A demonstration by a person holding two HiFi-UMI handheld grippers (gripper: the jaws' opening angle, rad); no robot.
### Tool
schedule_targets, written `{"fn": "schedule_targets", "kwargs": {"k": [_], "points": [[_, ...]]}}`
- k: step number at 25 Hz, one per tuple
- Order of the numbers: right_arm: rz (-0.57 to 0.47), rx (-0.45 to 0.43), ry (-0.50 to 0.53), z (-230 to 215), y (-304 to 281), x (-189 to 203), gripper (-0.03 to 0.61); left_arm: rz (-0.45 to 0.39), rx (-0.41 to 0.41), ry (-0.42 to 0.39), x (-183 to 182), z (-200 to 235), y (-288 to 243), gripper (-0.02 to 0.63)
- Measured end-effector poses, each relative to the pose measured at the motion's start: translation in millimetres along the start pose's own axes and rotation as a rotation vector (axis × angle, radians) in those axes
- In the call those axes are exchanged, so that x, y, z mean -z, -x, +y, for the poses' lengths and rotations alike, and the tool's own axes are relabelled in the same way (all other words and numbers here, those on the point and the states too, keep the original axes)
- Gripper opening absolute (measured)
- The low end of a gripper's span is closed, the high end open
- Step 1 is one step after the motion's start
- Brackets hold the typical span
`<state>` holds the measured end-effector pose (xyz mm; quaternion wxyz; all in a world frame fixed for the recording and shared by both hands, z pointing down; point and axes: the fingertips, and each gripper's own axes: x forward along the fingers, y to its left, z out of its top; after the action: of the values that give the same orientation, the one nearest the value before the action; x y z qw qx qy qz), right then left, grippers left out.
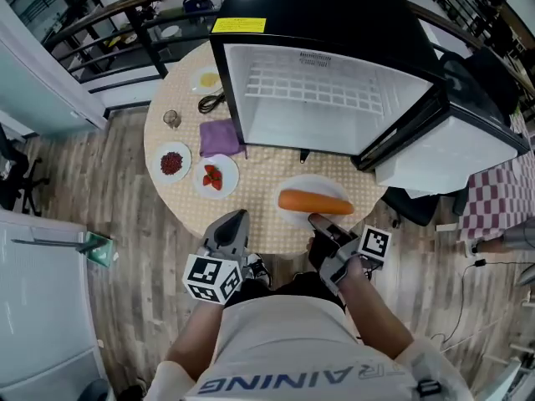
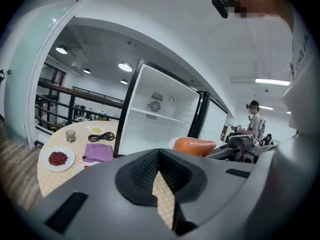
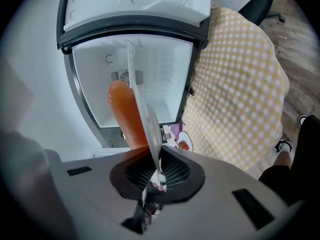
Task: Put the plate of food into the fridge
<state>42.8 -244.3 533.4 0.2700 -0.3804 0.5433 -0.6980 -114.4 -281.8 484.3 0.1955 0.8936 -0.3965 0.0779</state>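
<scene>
- The right gripper (image 3: 157,169) has its fingers clamped on the near rim of the white plate (image 1: 311,184). They pinch only the edge, probably so that the rest of the plate can go in ahead of them.
- The plate reaches straight out from those fingers toward the fridge opening. Whether it rests on the surface (image 1: 259,192) or is just off it, I cannot tell.
- A carrot (image 1: 315,201) lies lengthwise across the plate, just beyond the fingertips. It is loose, so the plate likely needs to stay level.
- The left gripper (image 2: 159,153) hangs low at the surface's near edge, off to the side of the plate. Its fingers are together with nothing between them, and it seems parked clear of the carry.
- Beyond the left fingers and a little outward sit a plate of strawberries (image 1: 226,167) and a dish of small red pieces (image 1: 159,159), with a purple cloth (image 1: 220,137) past them. All are well aside of the plate's path.
- Straight ahead of the right fingers stands the mini fridge (image 1: 334,119). Its cavity is bare and white, with a wire shelf (image 1: 309,86) high inside.
- The fridge door (image 1: 451,153) is swung wide to the outer side of the right fingers, leaving the opening free.
</scene>
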Motion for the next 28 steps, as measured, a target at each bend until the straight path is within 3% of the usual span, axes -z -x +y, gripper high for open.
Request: {"fn": "schedule_targets", "kwargs": {"k": [10, 19, 28], "points": [[-0.044, 0.004, -0.011, 6.7, -27.3, -3.7, 0.038, 0.018, 0.036, 0.01, -3.8, 32.2, -11.9, 0.008], [-0.051, 0.024, -0.049, 4.9, -48.4, -49.2, 0.038, 0.015, -0.02, 0.017, -9.6, 29.5, -27.1, 0.008], [-0.068, 0.036, -0.039, 3.0, -107.6, -100.8, 0.038, 0.029, -0.098, 0.033, 0.1, 35.3, -30.7, 0.008]]}}
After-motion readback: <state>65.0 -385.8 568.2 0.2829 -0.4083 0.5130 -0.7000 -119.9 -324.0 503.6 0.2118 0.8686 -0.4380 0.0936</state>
